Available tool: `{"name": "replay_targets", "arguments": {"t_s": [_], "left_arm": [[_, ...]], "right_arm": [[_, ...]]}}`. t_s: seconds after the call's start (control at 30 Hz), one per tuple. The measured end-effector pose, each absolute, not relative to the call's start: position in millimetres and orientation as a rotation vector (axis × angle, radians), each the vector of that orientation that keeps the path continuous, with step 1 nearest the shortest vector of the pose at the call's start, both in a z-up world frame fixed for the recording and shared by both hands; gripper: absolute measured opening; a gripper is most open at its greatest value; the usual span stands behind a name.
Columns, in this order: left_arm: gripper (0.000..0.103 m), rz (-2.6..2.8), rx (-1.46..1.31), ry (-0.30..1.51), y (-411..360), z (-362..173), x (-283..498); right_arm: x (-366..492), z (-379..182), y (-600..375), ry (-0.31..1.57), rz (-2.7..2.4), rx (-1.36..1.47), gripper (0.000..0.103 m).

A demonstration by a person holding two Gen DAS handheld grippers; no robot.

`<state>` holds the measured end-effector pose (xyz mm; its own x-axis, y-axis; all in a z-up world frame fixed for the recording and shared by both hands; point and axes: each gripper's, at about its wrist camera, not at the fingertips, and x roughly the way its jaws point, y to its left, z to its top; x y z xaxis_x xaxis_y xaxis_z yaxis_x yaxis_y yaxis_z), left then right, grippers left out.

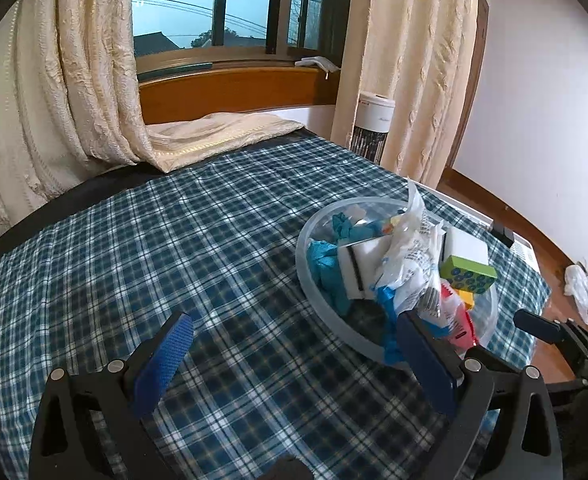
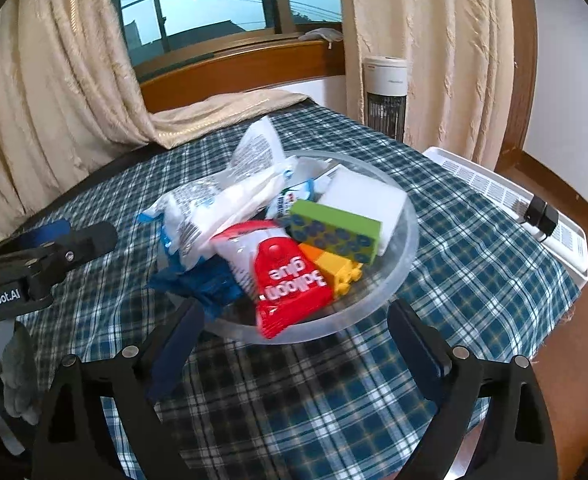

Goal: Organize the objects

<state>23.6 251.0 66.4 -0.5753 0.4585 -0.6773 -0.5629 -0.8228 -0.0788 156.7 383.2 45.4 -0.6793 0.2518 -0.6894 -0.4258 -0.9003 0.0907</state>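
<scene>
A clear plastic bowl (image 2: 410,248) stands on the plaid tablecloth (image 2: 294,392), heaped with items. In it lie a red glue packet (image 2: 289,284), a green block with blue dots (image 2: 334,232), an orange and yellow block (image 2: 334,268), a white box (image 2: 362,196), crinkled white bags (image 2: 229,196) and blue cloth (image 2: 201,284). My right gripper (image 2: 296,310) is open at the bowl's near rim, nothing between its pads. My left gripper (image 1: 294,322) is open too, its right finger at the bowl (image 1: 306,248), over bare cloth (image 1: 173,240). It also appears at the left edge of the right wrist view.
Cream curtains (image 1: 73,80) hang at a window (image 1: 213,12) behind the table, one draped onto the cloth. A white tower heater (image 2: 386,92) stands at the back right. A white slatted panel (image 2: 494,192) with a black adapter (image 2: 538,216) lies along the table's right edge.
</scene>
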Motion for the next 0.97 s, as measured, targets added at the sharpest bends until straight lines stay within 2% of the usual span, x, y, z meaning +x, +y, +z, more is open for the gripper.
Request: {"name": "replay_targets", "arguments": {"t_s": [0.17, 0.97], "left_arm": [[0.103, 2.371, -0.942, 0.225, 251, 68, 26], [0.103, 2.394, -0.928, 0.293, 255, 63, 30]], "right_arm": [[152, 46, 371, 0.266, 2.554, -0.998, 0.094], [149, 39, 366, 0.266, 2.555, -1.004, 0.094]]}}
